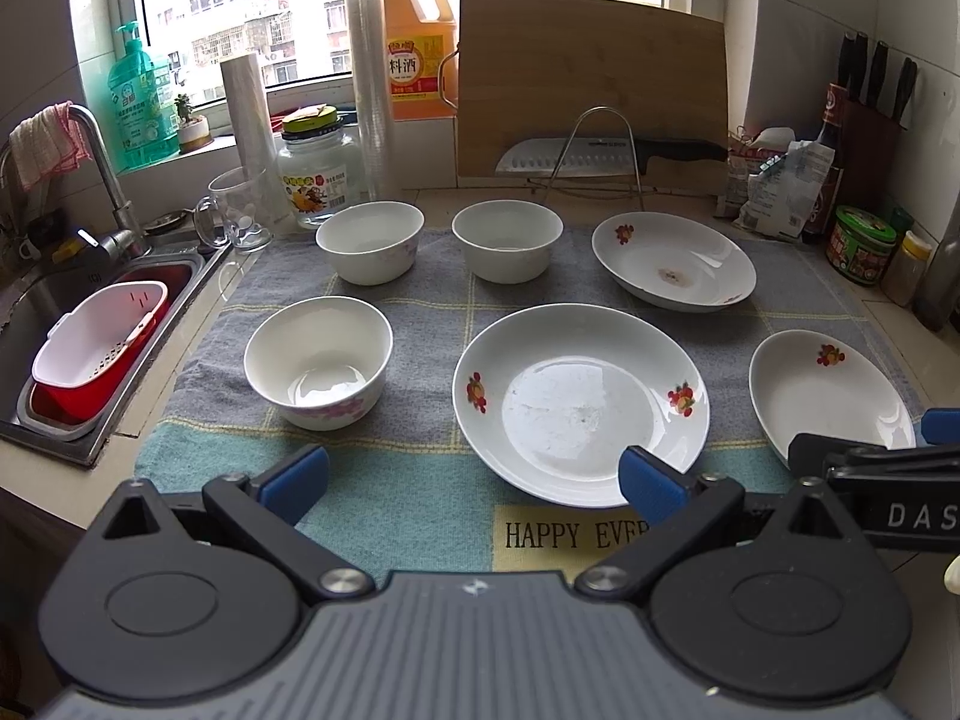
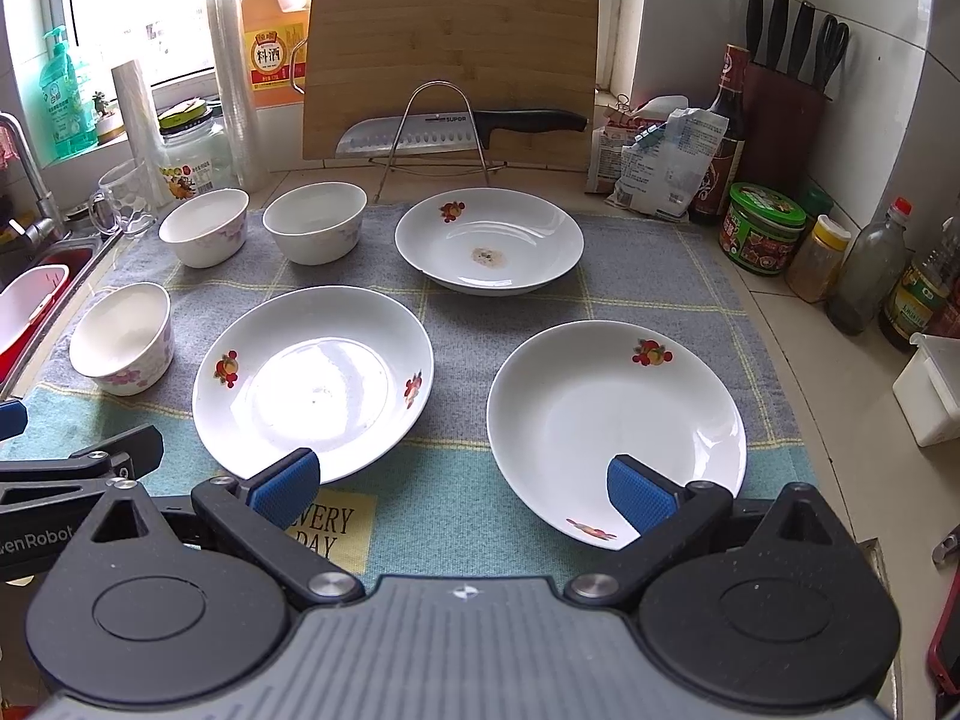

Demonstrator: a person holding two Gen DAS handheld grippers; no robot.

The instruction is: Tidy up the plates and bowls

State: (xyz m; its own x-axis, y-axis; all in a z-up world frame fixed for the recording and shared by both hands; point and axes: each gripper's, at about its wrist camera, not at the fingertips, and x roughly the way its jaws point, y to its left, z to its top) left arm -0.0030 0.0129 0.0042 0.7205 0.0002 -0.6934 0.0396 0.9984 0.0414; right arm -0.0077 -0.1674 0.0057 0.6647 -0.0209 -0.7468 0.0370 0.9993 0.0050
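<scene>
Both pairs of blue-padded fingers stand spread wide and hold nothing: the left gripper (image 1: 474, 474) hangs over the near edge of the cloth (image 1: 420, 480), and the right gripper (image 2: 465, 489) hangs just beside it, over the near rim of the right plate (image 2: 612, 420).

Six pieces of crockery sit apart on the grey and teal checked cloth. Along its far edge stand two white bowls, the far left bowl (image 1: 370, 242) and the far middle bowl (image 1: 507, 240), then the far plate (image 1: 673, 260) toward the far right corner, with a brownish stain at its middle. Nearer, the near bowl (image 1: 318, 362), pink flowers on its side, sits by the left edge; the large plate (image 1: 581, 402) lies at the middle, and the right plate toward the right edge. All three plates carry small red fruit prints.

A yellow patch at the cloth's near edge reads "HAPPY EVERY DAY" across the two views. Behind the cloth, a knife (image 2: 462, 126) marked "SUPOR" rests on a wire rack before a wooden cutting board (image 2: 450, 66). An orange jug (image 1: 420, 42) on the windowsill is labelled "料酒". The grippers' black arms show "DAS" and "enRobot", both cut off. A sink (image 1: 90, 336) with a white strainer lies beyond the left edge.
</scene>
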